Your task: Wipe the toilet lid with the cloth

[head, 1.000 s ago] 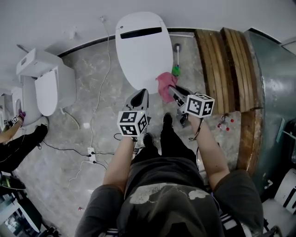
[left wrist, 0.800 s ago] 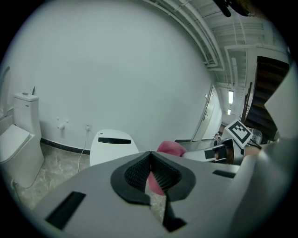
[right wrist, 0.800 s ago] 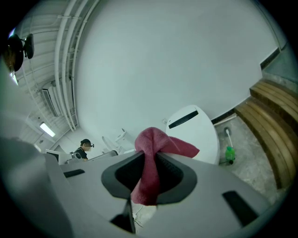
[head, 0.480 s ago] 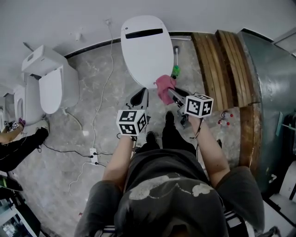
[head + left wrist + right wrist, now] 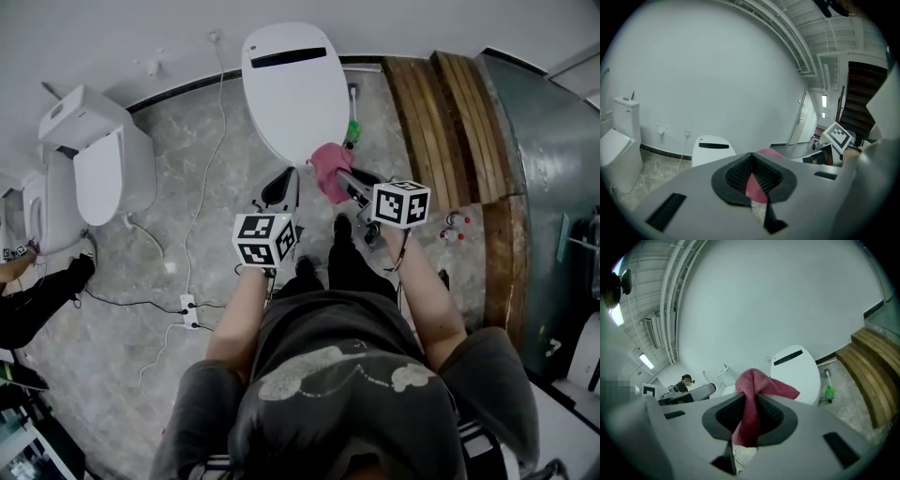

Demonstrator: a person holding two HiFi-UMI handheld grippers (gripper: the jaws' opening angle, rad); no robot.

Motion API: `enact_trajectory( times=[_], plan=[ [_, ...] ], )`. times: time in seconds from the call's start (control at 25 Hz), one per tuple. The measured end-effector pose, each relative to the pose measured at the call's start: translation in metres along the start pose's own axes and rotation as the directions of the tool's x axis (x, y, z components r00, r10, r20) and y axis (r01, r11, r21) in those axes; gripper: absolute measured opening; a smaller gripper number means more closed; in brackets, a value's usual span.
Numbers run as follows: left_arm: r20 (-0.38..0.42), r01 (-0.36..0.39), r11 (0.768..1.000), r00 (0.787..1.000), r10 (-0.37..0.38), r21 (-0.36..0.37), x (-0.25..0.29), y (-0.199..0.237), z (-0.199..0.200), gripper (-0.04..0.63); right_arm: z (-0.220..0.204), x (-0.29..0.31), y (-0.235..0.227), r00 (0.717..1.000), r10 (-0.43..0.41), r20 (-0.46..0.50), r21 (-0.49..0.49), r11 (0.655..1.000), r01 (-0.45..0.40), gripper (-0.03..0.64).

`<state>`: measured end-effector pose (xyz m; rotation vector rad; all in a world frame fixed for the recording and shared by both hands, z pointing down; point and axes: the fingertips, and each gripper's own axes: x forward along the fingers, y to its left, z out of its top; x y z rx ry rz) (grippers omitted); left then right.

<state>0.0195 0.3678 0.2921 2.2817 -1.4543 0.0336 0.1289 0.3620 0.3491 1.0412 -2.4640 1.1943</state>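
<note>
The white toilet lid (image 5: 295, 89) is down, straight ahead of me. A pink cloth (image 5: 328, 169) hangs bunched just off the lid's near right edge, with my right gripper (image 5: 339, 180) shut on it. In the right gripper view the cloth (image 5: 752, 404) fills the closed jaws of my right gripper (image 5: 749, 401), and the lid (image 5: 797, 369) lies beyond. My left gripper (image 5: 281, 192) is shut and empty, just short of the lid's front edge. In the left gripper view my left gripper (image 5: 751, 161) points at the lid (image 5: 710, 150).
A second toilet (image 5: 103, 159) stands at the left by the wall. A cable (image 5: 202, 187) runs over the marble floor to a power strip (image 5: 190, 314). A green-based brush (image 5: 354, 131) stands right of the toilet, with wooden steps (image 5: 450, 122) beyond it. Another person (image 5: 37, 291) is at the far left.
Both grippers have lifted a little and edged toward the toilet's front. The cloth stays in the right gripper.
</note>
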Motion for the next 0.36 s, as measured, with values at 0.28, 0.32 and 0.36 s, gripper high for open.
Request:
enact_trajectory(
  times=[0.28, 0.32, 0.36],
  plan=[
    [-0.006, 0.01, 1.0, 1.0, -0.01, -0.004, -0.002, -0.002, -0.003, 0.008, -0.01, 0.001, 0.0, 1.0, 0.005, -0.023, 0.0, 1.0, -0.005, 0.067],
    [-0.007, 0.01, 1.0, 1.0, -0.01, -0.001, -0.003, -0.002, -0.004, 0.008, -0.012, 0.001, 0.0, 1.0, 0.004, -0.024, 0.0, 1.0, -0.004, 0.067],
    [-0.008, 0.01, 1.0, 1.0, -0.01, 0.002, -0.004, -0.002, -0.005, 0.008, -0.014, 0.002, -0.001, 1.0, 0.004, -0.024, 0.001, 1.0, -0.004, 0.067]
  ],
)
